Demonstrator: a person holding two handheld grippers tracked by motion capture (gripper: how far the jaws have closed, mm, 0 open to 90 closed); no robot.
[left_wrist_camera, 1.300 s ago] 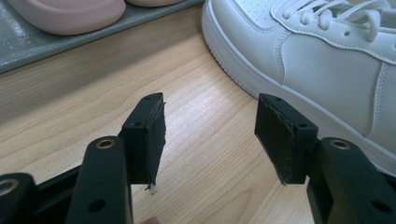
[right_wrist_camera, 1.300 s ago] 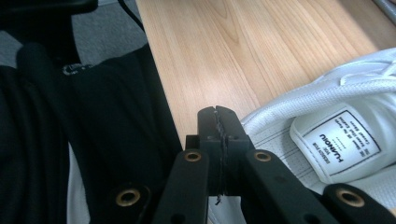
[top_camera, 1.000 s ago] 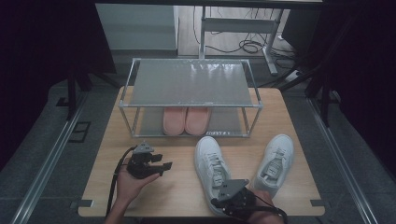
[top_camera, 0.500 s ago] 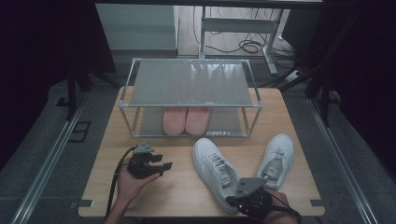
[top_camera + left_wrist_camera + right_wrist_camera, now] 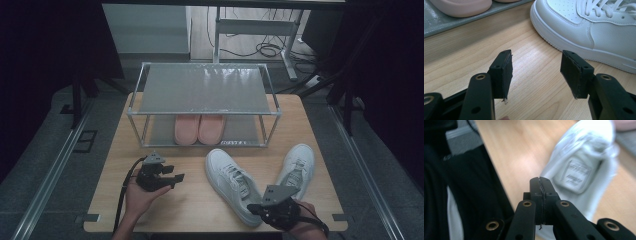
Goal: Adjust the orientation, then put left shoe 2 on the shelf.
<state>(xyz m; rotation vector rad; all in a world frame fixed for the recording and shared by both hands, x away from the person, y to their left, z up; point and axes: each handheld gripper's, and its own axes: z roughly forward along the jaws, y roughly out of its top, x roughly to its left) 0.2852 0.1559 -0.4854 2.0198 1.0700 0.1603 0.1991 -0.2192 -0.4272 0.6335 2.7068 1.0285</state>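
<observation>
A: Item one, at your 9 o'clock: your left gripper [image 5: 175, 178], resting in your hand on the wooden table [image 5: 115, 200]. Condition?

B: Jaws spread wide with nothing between them; bare wood shows in the gap in the left gripper view. It points toward 3 o'clock, at the nearer sneaker.

A: Item two, at 12 o'clock?

B: A metal shoe rack [image 5: 205, 90] with a grey top shelf. On its lower shelf a pair of pink slippers [image 5: 198, 128] sits side by side, toes toward you.

A: Item three, centre?

B: White sneaker [image 5: 234, 184], low-top, smooth leather-like upper, white laces, perforated toe box, thick white sole with a stitched edge. It lies on the table, toe toward 11 o'clock, heel toward 5 o'clock. In the left gripper view its toe and side [image 5: 584, 27] sit just beyond your open jaws, not touching them.

A: Item four, at 3 o'clock?

B: The second white sneaker [image 5: 298, 169], same make, toe toward 1 o'clock, heel near your right hand. In the right gripper view it is blurred; a grey label shows on its tongue [image 5: 576, 173].

A: Item five, at your 5 o'clock?

B: Your right gripper [image 5: 256, 206], low at the table's near edge, by the heel of the centre sneaker. Its pads meet flat with nothing between them, as the right gripper view [image 5: 541, 183] shows.
</observation>
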